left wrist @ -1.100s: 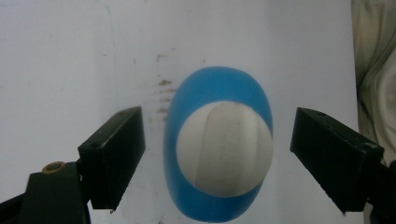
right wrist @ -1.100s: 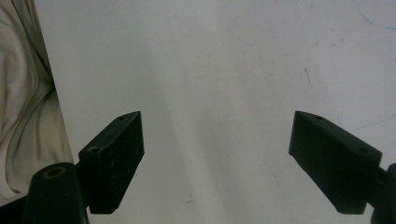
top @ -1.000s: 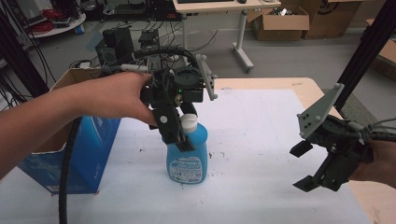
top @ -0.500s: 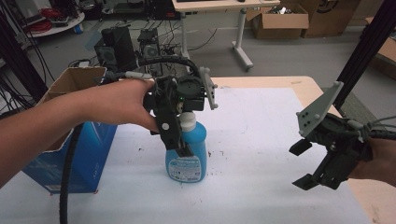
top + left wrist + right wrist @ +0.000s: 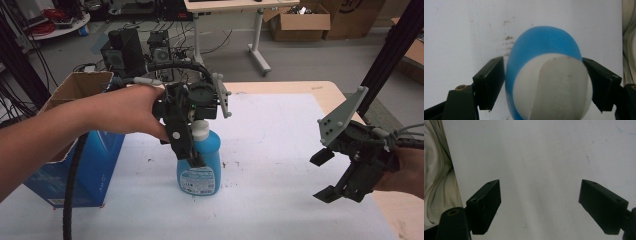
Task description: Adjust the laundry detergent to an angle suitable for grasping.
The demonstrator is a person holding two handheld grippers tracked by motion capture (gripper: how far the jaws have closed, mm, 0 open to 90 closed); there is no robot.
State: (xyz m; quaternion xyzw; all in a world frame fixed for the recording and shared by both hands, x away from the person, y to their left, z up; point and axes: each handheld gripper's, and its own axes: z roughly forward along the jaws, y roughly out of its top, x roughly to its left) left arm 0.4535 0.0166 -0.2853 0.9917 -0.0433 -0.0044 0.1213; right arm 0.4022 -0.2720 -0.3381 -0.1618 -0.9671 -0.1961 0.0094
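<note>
Table (image 5: 280, 150): we see a white sheet over a pale wooden top; small dark specks mark the sheet at 3 o'clock of the bottle's foot.
Cardboard box (image 5: 75, 145): blue-sided with open brown flaps, it stands at 9 o'clock of the bottle, near the table's edge, under the person's forearm.
Blue bottle (image 5: 200, 162): upright on the white sheet near the middle of the table, white cap on top, a printed label low on its front. In the left claw's view we look straight down on the cap and the blue shoulder (image 5: 544, 50).
Left claw (image 5: 192, 145): it points down over the bottle, one jaw at each side of the upper body. Its jaws have just been closing with the bottle between them; in the left claw's view both pads sit against the blue sides, so we read it as gripping the bottle.
Right claw (image 5: 334, 176): at 3 o'clock of the bottle, well apart from it, above the sheet. Its jaws stand wide with nothing between them (image 5: 540, 207).
</note>
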